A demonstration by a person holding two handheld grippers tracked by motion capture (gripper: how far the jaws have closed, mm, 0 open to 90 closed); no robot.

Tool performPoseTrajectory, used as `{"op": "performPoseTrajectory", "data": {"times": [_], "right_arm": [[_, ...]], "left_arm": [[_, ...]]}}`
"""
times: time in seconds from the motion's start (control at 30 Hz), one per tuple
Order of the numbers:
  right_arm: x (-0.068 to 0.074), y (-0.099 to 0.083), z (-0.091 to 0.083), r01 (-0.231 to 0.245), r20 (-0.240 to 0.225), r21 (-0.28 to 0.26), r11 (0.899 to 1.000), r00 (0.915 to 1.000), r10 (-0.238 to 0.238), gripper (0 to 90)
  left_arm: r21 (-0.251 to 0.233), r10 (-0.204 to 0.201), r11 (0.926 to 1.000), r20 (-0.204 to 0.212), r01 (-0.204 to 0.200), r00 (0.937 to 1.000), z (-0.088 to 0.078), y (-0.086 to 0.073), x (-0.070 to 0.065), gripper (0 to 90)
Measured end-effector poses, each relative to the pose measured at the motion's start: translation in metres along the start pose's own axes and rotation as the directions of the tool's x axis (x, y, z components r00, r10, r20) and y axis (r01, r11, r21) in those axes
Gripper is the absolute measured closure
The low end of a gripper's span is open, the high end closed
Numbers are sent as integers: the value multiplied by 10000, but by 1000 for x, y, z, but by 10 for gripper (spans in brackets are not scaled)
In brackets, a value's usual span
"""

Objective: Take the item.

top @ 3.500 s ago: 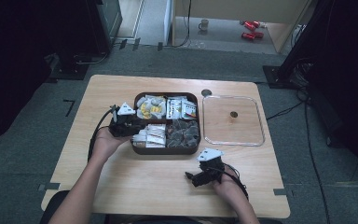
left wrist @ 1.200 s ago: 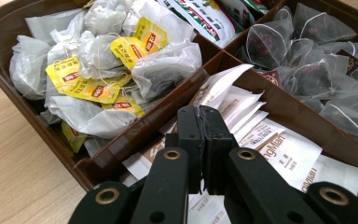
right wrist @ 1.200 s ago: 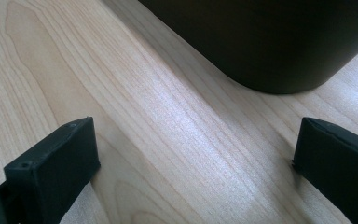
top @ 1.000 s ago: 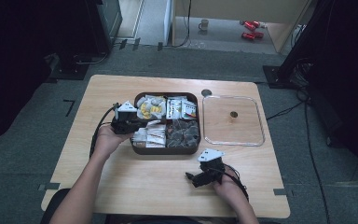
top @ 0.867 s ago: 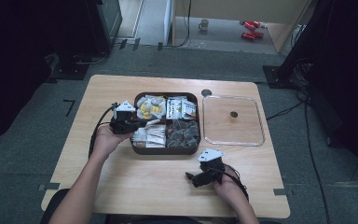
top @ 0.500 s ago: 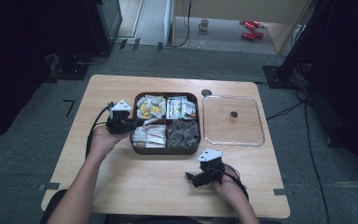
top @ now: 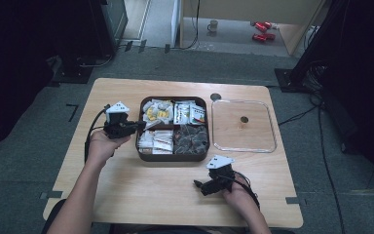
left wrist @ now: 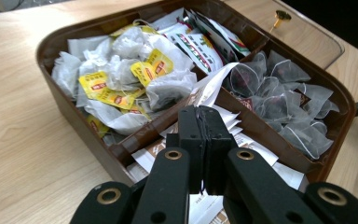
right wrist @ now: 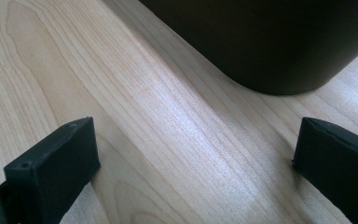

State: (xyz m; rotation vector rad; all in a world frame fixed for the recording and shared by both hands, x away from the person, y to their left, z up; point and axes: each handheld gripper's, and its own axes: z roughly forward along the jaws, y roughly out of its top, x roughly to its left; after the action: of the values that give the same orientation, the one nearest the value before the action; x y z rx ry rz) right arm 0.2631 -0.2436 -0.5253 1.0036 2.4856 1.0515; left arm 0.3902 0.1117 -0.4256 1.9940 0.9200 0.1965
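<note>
Sachets fill the near-left compartment of the brown tray, just right of the left claw, which is pressed together on one white sachet's edge. Spread and empty, the right claw rests on the bench near the tray's near edge, farther from that compartment.
</note>
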Motion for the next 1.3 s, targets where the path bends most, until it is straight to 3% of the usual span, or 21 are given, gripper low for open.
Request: {"op": "performPoseTrajectory", "data": {"times": [0.4, 0.77, 1.3], "right_arm": [[-1, 0, 0, 67, -40, -7, 10000, 10000, -67, 0], [-2, 1, 1, 170, -108, 8, 9999, 9998, -169, 0], [-2, 1, 1, 223, -157, 5, 9998, 9996, -222, 0]], "left_arm": [[-153, -402, 9991, -263, 398, 9988, -20, -1, 8, 900], [-277, -474, 9986, -695, 456, 9965, -38, -3, 15, 900], [-498, -1092, 9934, -1447, 1030, 9834, -63, -17, 38, 900]]}}
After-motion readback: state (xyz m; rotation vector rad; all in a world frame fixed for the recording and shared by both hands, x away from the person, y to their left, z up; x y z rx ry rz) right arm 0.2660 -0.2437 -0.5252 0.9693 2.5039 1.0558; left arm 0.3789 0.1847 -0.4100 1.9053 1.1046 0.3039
